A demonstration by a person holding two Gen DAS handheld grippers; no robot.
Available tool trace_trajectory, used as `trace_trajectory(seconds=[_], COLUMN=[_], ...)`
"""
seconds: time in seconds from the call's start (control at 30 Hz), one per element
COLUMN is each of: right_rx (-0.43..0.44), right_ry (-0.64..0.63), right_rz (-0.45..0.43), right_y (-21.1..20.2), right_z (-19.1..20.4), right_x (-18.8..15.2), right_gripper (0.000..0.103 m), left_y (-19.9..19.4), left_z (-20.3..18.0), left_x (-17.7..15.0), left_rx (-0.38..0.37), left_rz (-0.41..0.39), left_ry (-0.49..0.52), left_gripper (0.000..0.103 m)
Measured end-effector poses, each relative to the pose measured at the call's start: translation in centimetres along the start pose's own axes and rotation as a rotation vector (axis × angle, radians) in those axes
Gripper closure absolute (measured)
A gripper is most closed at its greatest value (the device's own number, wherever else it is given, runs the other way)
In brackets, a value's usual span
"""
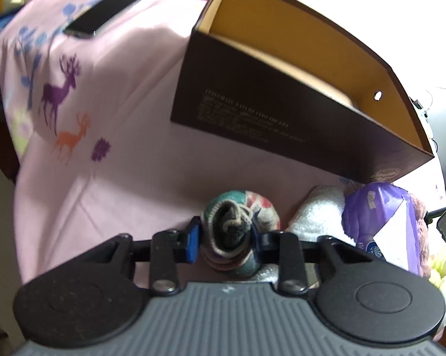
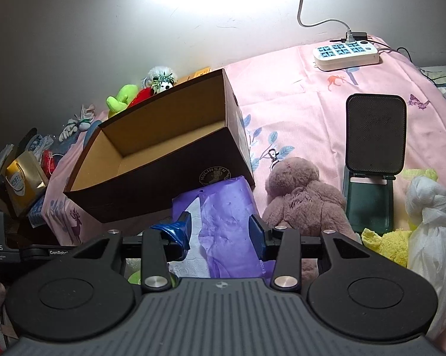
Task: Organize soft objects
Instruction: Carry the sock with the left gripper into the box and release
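My left gripper point(image 1: 226, 235) is shut on a rolled multicoloured sock ball point(image 1: 237, 231), held above the pink bedsheet in front of the dark brown open box point(image 1: 252, 112). The box also shows in the right wrist view point(image 2: 151, 190), open and with nothing visible inside. My right gripper point(image 2: 220, 231) is open over a purple tissue pack point(image 2: 226, 219), its fingers on either side and not touching. A pink plush bear point(image 2: 300, 195) lies right of the pack. A white towel point(image 1: 318, 213) lies beside the sock ball.
A phone point(image 1: 104, 12) lies on the sheet at far left. A power strip point(image 2: 346, 53), a dark green folding stand point(image 2: 371, 160), a white knotted bag point(image 2: 431, 225) and a yellow cloth point(image 2: 386, 243) sit to the right. Plush toys point(image 2: 151, 87) lie behind the box.
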State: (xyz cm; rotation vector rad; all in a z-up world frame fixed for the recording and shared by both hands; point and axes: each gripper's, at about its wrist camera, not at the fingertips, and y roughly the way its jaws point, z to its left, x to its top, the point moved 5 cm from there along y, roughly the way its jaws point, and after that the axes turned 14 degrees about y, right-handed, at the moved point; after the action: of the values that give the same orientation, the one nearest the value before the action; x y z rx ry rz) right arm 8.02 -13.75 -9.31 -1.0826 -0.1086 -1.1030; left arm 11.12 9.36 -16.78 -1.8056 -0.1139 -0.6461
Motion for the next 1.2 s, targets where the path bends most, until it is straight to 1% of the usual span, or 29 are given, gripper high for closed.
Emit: trace_trajectory(seconds=[0.13, 0.23, 0.33, 0.4, 0.47, 0.53, 0.63, 0.77, 0.93, 1.1, 1.2], right_rx=[0.012, 0.029, 0.057, 0.065, 0.059, 0.051, 0.036, -0.012, -0.073, -0.118, -0.159], right_ry=[-0.001, -0.009, -0.009, -0.015, -0.029, -0.023, -0.001, 0.036, 0.110, 0.183, 0.214], right_rz=[0.005, 0.008, 0.000, 0.002, 0.002, -0.002, -0.013, -0.043, -0.087, -0.132, -0.159], right_y=[0.2, 0.4, 0.3, 0.3, 0.2, 0.2, -0.2, -0.9, -2.1, -3.7, -4.5], right_z=[0.0, 0.1, 0.3, 0.3, 0.2, -0.2, -1.0, -2.8, -5.1, -7.1, -8.1], right_x=[0.1, 0.6, 1.4, 1.7, 1.7, 1.8, 2.0, 2.3, 2.6, 3.0, 3.1], right_gripper=[0.078, 0.078, 0.078, 0.078, 0.078, 0.078, 0.078, 0.078, 0.078, 0.078, 0.078], left_y=[-1.7, -3.5, -6.4, -8.5, -9.7, -9.7, -7.7, -4.2, 0.4, 5.7, 8.1], left_z=[-0.7, -1.1, -2.1, -2.9, -3.7, -4.0, -4.3, -4.4, -4.0, -2.6, -1.5], left_x=[1.1, 2.1, 3.6, 5.2, 7.2, 9.2, 12.1, 15.6, 19.0, 20.4, 20.5], left_rx=[0.036, 0.040, 0.021, 0.037, 0.060, 0.083, 0.108, 0.145, 0.197, 0.258, 0.265], left_rz=[-0.040, -0.080, -0.162, -0.234, -0.299, -0.327, -0.318, -0.286, -0.229, -0.116, -0.051], left_ry=[0.046, 0.046, 0.056, 0.093, 0.126, 0.144, 0.160, 0.177, 0.177, 0.146, 0.109], left_gripper=[0.072, 0.072, 0.072, 0.072, 0.072, 0.072, 0.072, 0.072, 0.072, 0.071, 0.071])
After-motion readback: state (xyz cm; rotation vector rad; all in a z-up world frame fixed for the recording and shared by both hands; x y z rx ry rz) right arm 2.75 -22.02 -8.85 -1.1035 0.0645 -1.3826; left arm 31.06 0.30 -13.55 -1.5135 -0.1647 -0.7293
